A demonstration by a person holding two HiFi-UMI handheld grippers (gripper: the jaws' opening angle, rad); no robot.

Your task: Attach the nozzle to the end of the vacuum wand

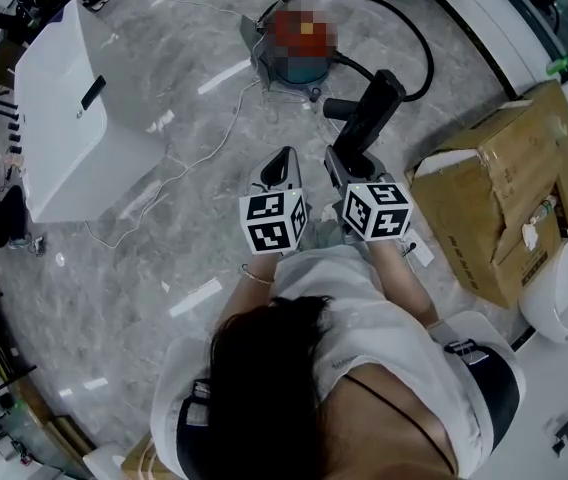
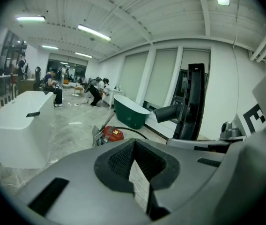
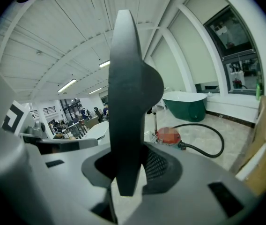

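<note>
My right gripper (image 1: 350, 160) is shut on a black vacuum nozzle (image 1: 372, 113), which stands up between its jaws (image 3: 126, 102). In the left gripper view the same nozzle (image 2: 192, 102) shows at the right. My left gripper (image 1: 284, 158) is beside it, shut and empty (image 2: 137, 172). Ahead on the marble floor sits the red and blue vacuum cleaner (image 1: 299, 56), with its black hose (image 1: 419, 43) looping to the right. A thin metal wand (image 3: 155, 123) rises next to the vacuum (image 3: 168, 136).
A white bathtub (image 1: 64, 118) stands at the left and a torn cardboard box (image 1: 504, 198) at the right. A white cable (image 1: 179, 173) trails over the floor. A green tub (image 2: 130, 111) sits by the far wall. People work far behind.
</note>
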